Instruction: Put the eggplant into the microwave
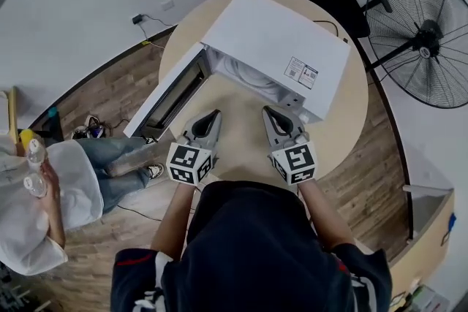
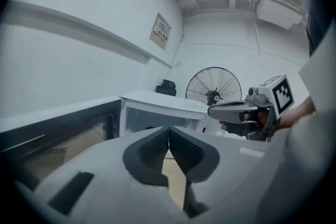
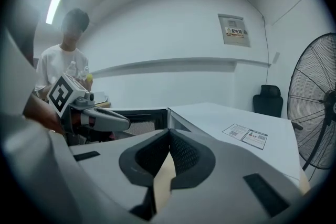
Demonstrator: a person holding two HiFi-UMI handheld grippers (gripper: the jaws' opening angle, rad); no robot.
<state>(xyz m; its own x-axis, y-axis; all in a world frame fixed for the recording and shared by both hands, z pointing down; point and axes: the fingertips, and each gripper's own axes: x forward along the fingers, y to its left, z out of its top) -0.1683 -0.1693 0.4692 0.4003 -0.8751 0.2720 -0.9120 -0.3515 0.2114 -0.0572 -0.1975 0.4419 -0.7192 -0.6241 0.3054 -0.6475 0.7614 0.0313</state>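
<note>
microwave (image 1: 278, 47) on round worktop (image 1: 241, 153), door (image 1: 172, 95) swung open. left gripper (image 1: 214, 115) and right gripper (image 1: 270, 113) hover in front of it — jaws of both pressed together, nothing held. eggplant in no view — likely already inside, cavity mostly hidden. probably left: shut door.

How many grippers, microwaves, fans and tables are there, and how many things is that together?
Grippers: 2, the left gripper and the right gripper
Microwave: 1
Fan: 1
Table: 1
Total: 5
</note>
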